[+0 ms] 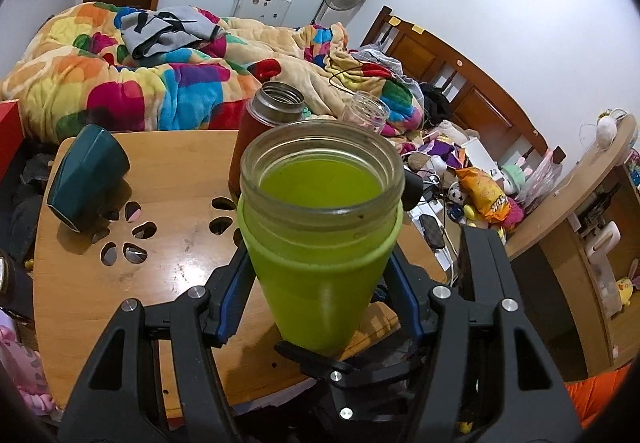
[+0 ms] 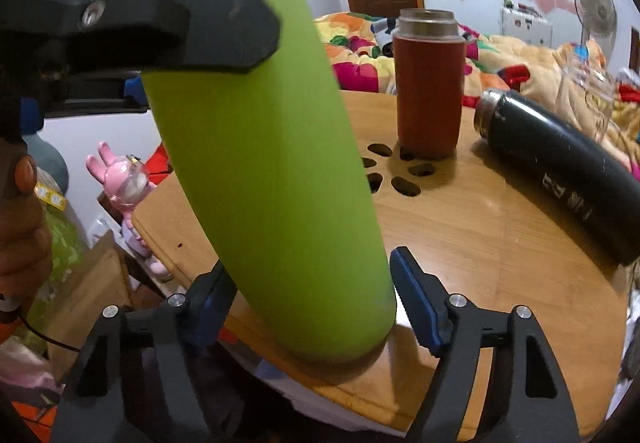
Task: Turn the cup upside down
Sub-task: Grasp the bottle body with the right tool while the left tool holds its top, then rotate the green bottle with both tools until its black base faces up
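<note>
The lime-green cup [image 1: 320, 263] with a clear threaded rim is upright, mouth up. My left gripper [image 1: 316, 263] is shut on its upper body just below the rim. In the right wrist view the green cup [image 2: 264, 147] leans slightly, its base near the wooden table's [image 2: 500, 243] front edge. The left gripper's black finger [image 2: 180, 31] crosses its upper part. My right gripper [image 2: 308, 303] is around the cup's base; the left pad touches it, and the right pad [image 2: 416, 307] shows a small gap.
A red-brown open flask [image 2: 428, 83] stands behind on the table. A black bottle [image 2: 560, 167] lies at the right; its bottom shows in the left wrist view [image 1: 86, 179]. A clear glass jar [image 1: 366, 111] stands by the bed. Flower-shaped holes [image 1: 128, 235] pierce the tabletop.
</note>
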The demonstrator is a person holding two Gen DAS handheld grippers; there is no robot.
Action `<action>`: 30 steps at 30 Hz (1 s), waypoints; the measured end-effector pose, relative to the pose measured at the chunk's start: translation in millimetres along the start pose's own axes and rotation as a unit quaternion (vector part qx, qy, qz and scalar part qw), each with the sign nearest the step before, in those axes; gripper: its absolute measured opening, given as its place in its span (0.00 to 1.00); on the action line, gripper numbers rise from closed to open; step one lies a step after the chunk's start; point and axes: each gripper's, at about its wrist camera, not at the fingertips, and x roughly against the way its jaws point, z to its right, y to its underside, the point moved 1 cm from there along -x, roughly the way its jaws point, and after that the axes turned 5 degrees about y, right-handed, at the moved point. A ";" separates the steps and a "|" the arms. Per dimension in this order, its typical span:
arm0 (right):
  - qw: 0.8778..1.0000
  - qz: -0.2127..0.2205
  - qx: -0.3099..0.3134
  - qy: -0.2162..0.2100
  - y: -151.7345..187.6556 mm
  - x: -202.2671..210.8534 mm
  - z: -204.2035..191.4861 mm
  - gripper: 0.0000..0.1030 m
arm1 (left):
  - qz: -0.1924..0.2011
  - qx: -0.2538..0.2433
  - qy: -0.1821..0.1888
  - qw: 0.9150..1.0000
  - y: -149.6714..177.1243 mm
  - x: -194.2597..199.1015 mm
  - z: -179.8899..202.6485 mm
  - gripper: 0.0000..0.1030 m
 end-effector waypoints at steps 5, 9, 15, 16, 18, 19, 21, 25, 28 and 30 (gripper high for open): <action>1.000 0.013 0.014 0.014 0.7 2.8 -6.4 0.65 | 0.018 0.018 0.004 1.000 -1.2 -3.7 -8.1 0.61; 1.000 0.018 0.017 0.019 -0.4 3.2 -10.6 0.62 | 0.028 0.036 0.006 0.999 -2.6 -8.3 -16.0 0.61; 1.000 0.018 0.016 0.014 -0.5 3.4 -10.4 0.61 | 0.037 0.064 -0.016 0.997 -2.5 -13.7 -31.7 0.64; 1.000 0.017 0.017 0.012 -0.3 3.4 -11.1 0.61 | 0.037 0.071 -0.017 0.997 -2.3 -15.1 -35.1 0.65; 1.000 0.017 0.019 0.008 -0.4 3.4 -12.3 0.60 | 0.037 0.084 -0.020 0.996 -0.2 -17.6 -42.6 0.66; 1.000 0.017 0.022 0.003 -0.5 3.5 -13.3 0.60 | 0.038 0.090 -0.020 0.995 0.4 -18.5 -46.1 0.66; 1.000 0.017 0.021 0.000 -0.4 3.0 -13.2 0.60 | 0.038 0.104 -0.022 0.994 2.5 -20.1 -53.4 0.67; 1.000 0.016 0.022 -0.003 0.0 1.6 -14.4 0.60 | 0.037 0.130 -0.029 0.990 7.6 -23.9 -68.3 0.70; 1.000 0.013 0.023 -0.004 0.5 0.9 -15.0 0.60 | 0.032 0.148 -0.024 0.988 12.7 -26.6 -78.1 0.71; 1.000 0.012 0.024 -0.004 0.4 -0.1 -15.0 0.60 | 0.029 0.159 -0.018 0.987 15.1 -27.7 -85.0 0.72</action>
